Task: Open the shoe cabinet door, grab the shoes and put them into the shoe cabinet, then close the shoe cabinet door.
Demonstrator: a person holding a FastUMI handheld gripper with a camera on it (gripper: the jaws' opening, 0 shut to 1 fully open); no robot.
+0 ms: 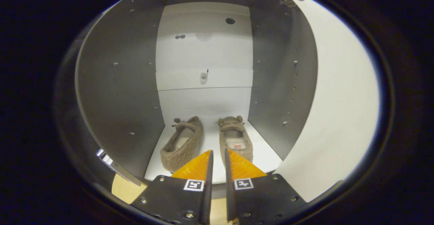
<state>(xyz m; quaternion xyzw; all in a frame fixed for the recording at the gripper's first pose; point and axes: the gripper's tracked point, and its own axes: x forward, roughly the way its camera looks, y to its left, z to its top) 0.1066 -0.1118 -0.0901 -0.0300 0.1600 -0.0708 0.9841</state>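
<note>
Fuzzy slippers parked inside the open shoe cabinet

Gripper view: two tan, fleecy shoes (206,142) with little ear-like tufts sit side by side on the white bottom shelf (264,157) of the shoe cabinet (118,92), toes toward the back. The door (339,109) is swung wide open to the right, with plenty of room above the pair. The claw (217,157) is nearly together, gripping nothing, just ahead of the shelf edge. Labels are too small to read.
</note>
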